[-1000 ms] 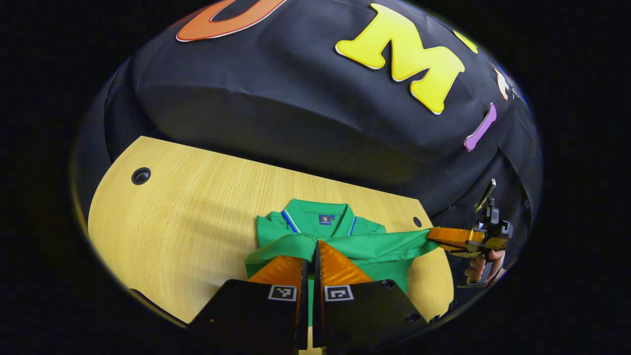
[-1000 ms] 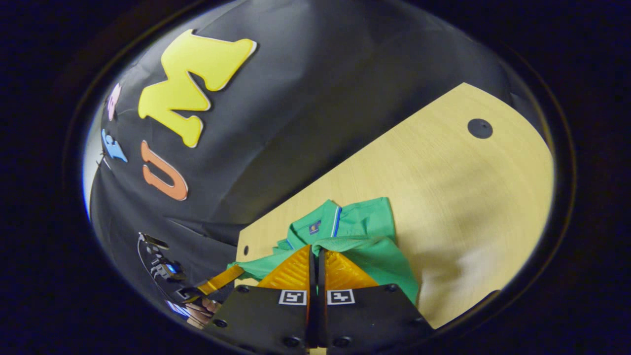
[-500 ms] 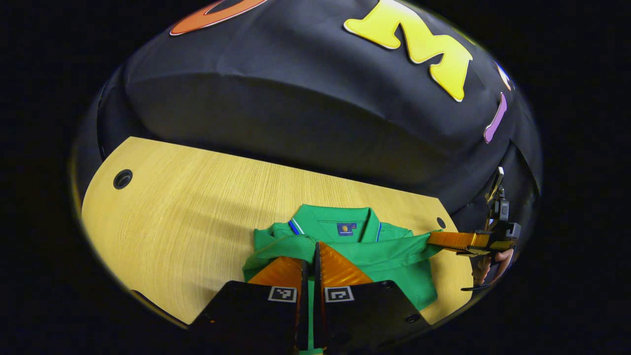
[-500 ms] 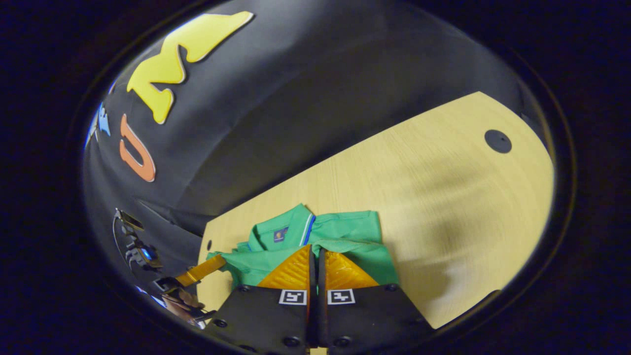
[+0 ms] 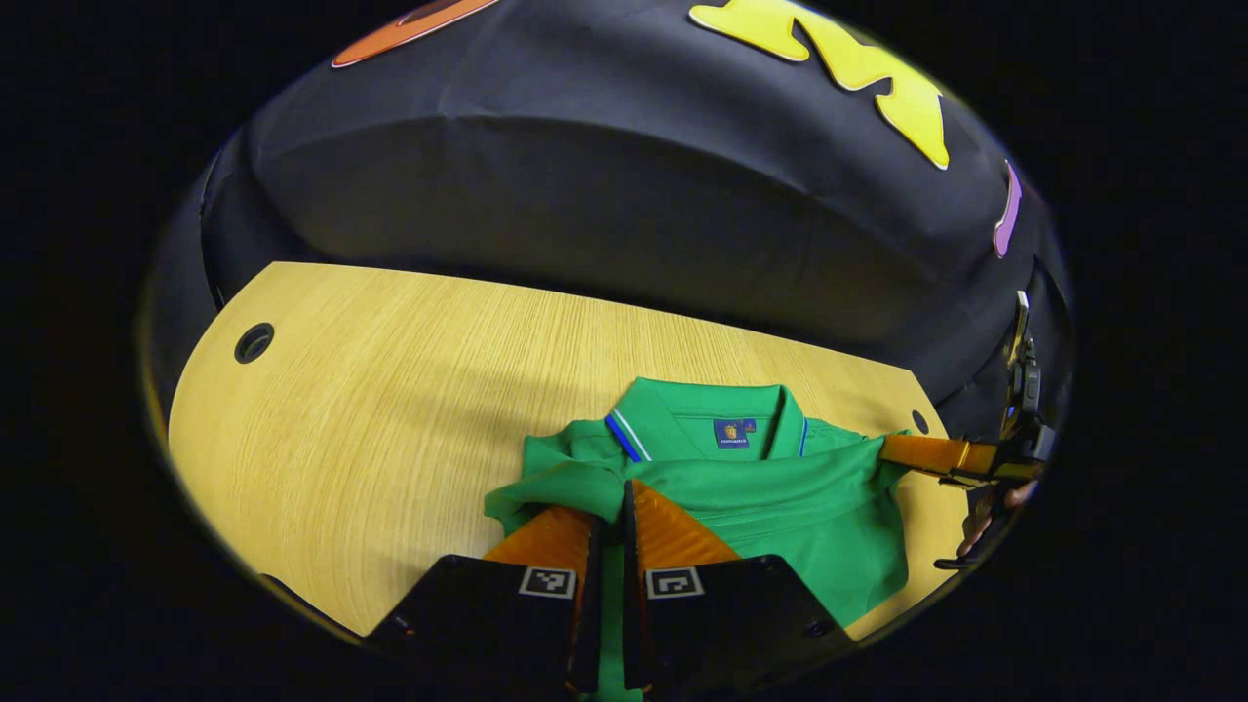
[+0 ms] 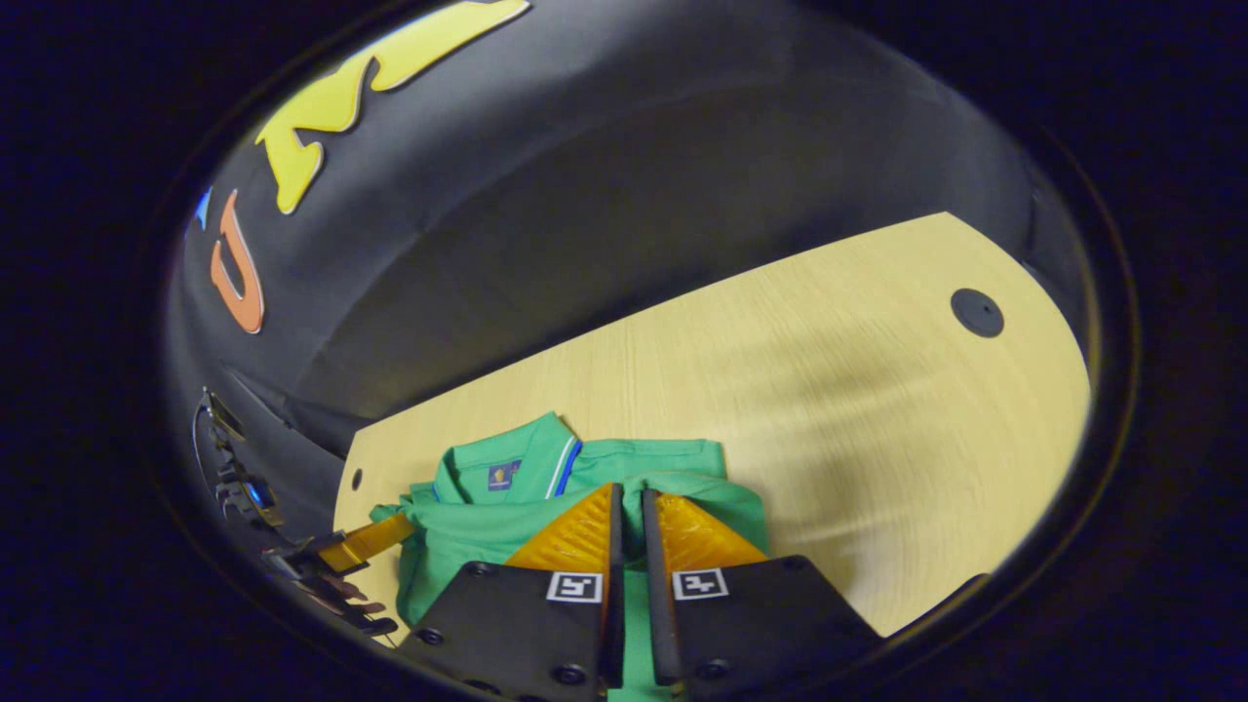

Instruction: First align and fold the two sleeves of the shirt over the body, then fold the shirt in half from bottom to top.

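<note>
A green polo shirt (image 5: 780, 497) lies on the wooden table (image 5: 390, 390), collar (image 5: 712, 414) at the far side. Its lower part is drawn up over the body, and the folded edge reaches just short of the collar. My left gripper (image 5: 606, 502) is shut on that edge near the shirt's left side, with green cloth showing in the narrow gap between its fingers. In the left gripper view the right gripper (image 5: 892, 450) pinches the same edge at the shirt's right side. In the right gripper view the right gripper (image 6: 630, 502) is shut on the shirt (image 6: 487, 526), with the left gripper (image 6: 390, 526) farther off.
The table has a round cable hole (image 5: 253, 342) at its far left and another hole (image 6: 977, 312) at its far right. A smaller hole (image 5: 919, 421) sits just behind the shirt's right shoulder. Bare wood stretches on both sides of the shirt.
Both grippers have carried the shirt's edge forward and down toward the collar. The lifted layer now lies flatter over the body. The gaps between the fingers look slightly wider.
</note>
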